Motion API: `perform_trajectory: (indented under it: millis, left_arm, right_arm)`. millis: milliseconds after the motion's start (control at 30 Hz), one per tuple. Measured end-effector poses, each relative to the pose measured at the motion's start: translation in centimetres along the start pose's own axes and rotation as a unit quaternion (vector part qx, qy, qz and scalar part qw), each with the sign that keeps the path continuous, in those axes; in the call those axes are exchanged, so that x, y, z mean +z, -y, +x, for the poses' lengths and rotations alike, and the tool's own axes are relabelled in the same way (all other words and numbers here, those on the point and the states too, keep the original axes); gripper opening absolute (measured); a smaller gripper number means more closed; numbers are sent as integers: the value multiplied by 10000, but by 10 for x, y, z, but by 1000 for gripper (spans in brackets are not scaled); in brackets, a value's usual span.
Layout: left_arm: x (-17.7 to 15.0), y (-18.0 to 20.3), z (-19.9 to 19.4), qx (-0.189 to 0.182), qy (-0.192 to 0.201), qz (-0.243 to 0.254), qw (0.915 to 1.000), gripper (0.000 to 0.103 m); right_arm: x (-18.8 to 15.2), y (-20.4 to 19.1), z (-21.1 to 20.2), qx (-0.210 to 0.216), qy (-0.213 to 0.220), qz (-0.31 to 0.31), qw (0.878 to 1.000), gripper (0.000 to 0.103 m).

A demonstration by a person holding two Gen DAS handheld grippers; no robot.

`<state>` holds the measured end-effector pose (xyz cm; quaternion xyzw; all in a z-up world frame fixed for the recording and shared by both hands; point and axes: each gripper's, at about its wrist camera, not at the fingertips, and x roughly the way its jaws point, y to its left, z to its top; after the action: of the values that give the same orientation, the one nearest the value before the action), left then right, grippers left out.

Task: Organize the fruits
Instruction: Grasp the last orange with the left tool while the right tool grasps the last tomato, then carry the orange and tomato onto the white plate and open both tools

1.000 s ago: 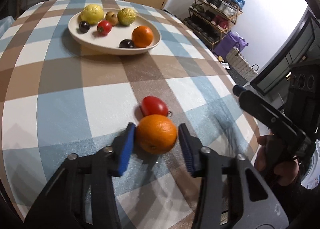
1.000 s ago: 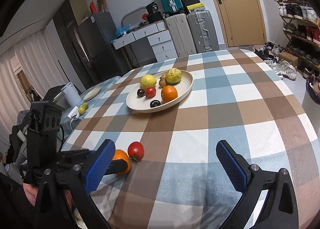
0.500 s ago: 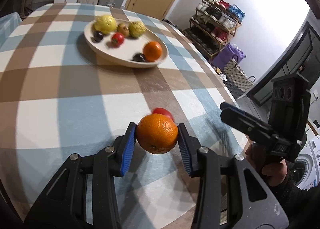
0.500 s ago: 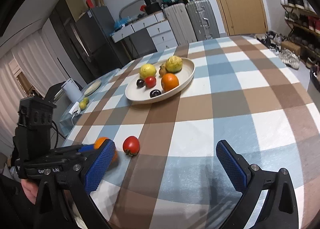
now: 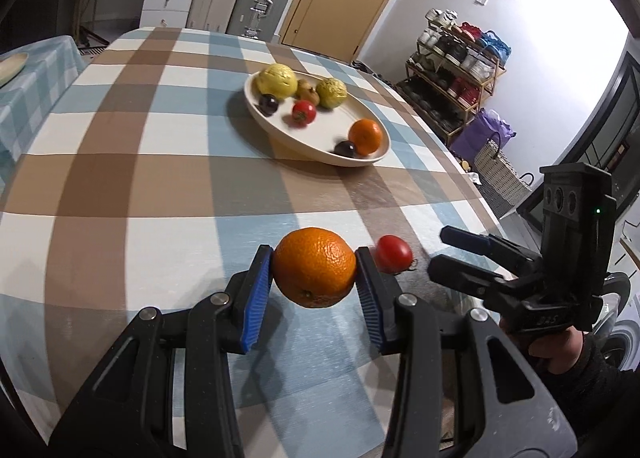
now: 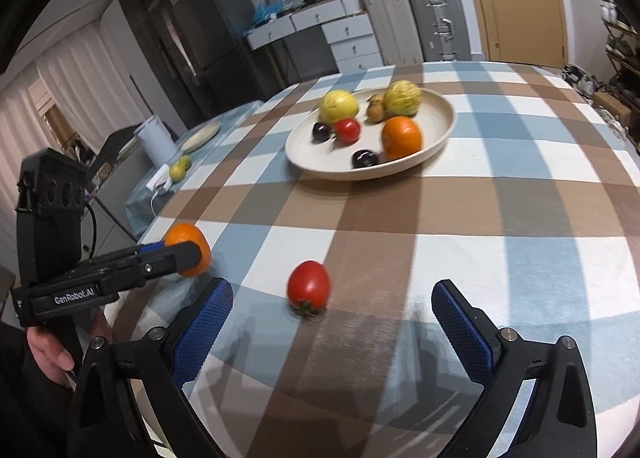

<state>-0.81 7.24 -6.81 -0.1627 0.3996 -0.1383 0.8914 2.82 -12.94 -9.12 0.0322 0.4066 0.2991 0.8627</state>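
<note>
Left wrist view: orange, firm, pebbled rind, clamped at its widest girth by left gripper, clear of table. Tomato, soft, smooth, on table between closing, untouching right gripper jaws.

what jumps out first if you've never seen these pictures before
First, the orange clamped between the blue pads of the left gripper, lifted off the checked tablecloth. Just beside it a red tomato lies alone on the cloth, with the right gripper closing in around it. Farther back sits a cream plate of mixed fruit.
</note>
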Motion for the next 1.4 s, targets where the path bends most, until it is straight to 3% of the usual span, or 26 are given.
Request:
perform_trajectory:
  millis: [100, 200, 267, 400, 467, 600, 1067, 1400]
  left_arm:
    - [-2, -4, -4, 3, 38, 2, 10000, 38]
    - [-4, -9, -6, 41, 84, -75, 9999, 38]
    - [-5, -12, -7, 28, 113, -132, 9998, 38]
    - [-6, -14, -10, 29, 165, -120, 9998, 38]
    - [-6, -15, -11, 31, 166, -129, 9998, 38]
    - [-6, -15, -13, 57, 166, -123, 9998, 38]
    - [4, -2, -11, 152, 197, 25, 9997, 38]
    - [50, 17, 19, 110, 176, 142, 9997, 38]
  right_arm:
    - [3, -8, 10, 44, -172, -121, 9998, 83]
    - [3, -14, 18, -55, -270, -182, 9995, 82]
    - [3, -17, 21, -130, -291, -242, 9992, 76]
    - [0, -25, 28, -257, -447, -468, 9976, 51]
    - [-2, -28, 29, -298, -460, -539, 9970, 49]
    - [-3, -31, 29, -378, -406, -625, 9965, 30]
    - [-3, -20, 13, -33, -99, -440, 9990, 28]
    - [19, 15, -5, 252, 357, -146, 9989, 28]
